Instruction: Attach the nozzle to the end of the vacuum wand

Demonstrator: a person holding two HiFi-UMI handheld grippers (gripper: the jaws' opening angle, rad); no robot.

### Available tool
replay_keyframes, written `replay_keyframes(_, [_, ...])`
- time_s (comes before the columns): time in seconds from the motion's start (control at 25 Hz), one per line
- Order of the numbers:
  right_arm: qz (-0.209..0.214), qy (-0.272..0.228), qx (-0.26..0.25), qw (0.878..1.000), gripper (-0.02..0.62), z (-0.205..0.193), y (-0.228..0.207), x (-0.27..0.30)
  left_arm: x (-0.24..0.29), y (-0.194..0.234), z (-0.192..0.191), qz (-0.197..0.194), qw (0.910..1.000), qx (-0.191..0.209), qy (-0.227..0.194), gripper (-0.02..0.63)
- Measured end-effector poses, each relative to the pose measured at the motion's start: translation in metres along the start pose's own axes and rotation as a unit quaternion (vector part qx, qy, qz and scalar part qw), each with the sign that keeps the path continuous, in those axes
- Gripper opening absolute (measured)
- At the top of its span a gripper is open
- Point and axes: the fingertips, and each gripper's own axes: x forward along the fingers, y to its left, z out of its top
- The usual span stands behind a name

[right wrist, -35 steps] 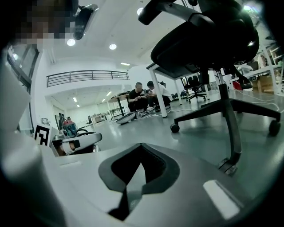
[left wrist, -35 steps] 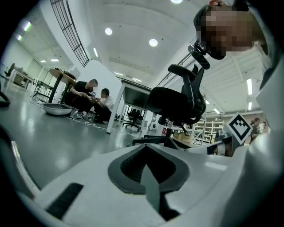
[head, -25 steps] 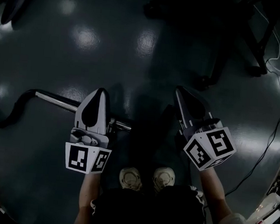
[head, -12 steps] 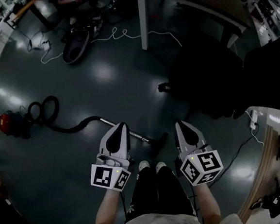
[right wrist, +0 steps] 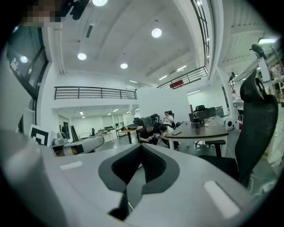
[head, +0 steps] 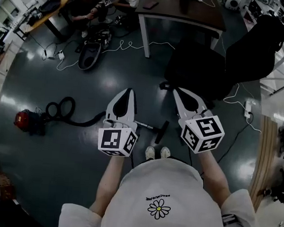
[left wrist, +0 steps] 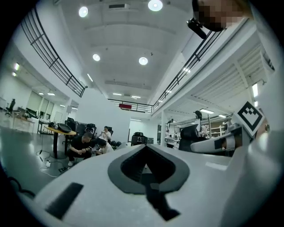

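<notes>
Your vacuum wand (head: pixel 144 125) lies flat on the dark floor (head: pixel 52 177). It shows as a thin silver tube running left to right in the head view, its left part hidden. Your nozzle (head: pixel 161 132) is a short dark bar set crosswise at the wand's right end, touching it and slightly tilted. Whether the joint is fully seated cannot be told.
</notes>
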Motion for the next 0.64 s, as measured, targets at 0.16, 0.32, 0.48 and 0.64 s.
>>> replay_keyframes(0.16, [0.007, -0.029, -0.006, 1.000, 0.008, 0.015, 0.016, -0.016, -0.014, -0.012, 0.011, -0.002, 0.9998, 0.014, -0.011, 0.000])
replay_keyframes(0.32, [0.017, -0.040, -0.008, 0.999, 0.008, 0.019, 0.028, -0.029, -0.029, -0.025, 0.014, -0.009, 0.9995, 0.027, -0.013, 0.000])
replay_keyframes(0.48, [0.021, -0.045, -0.007, 0.999, 0.008, 0.020, 0.033, -0.038, -0.037, -0.029, 0.016, -0.010, 0.9994, 0.029, -0.016, 0.000])
replay_keyframes(0.64, [0.028, -0.050, -0.007, 0.998, 0.008, 0.018, 0.040, -0.044, -0.048, -0.031, 0.015, -0.009, 0.9993, 0.029, -0.021, 0.000])
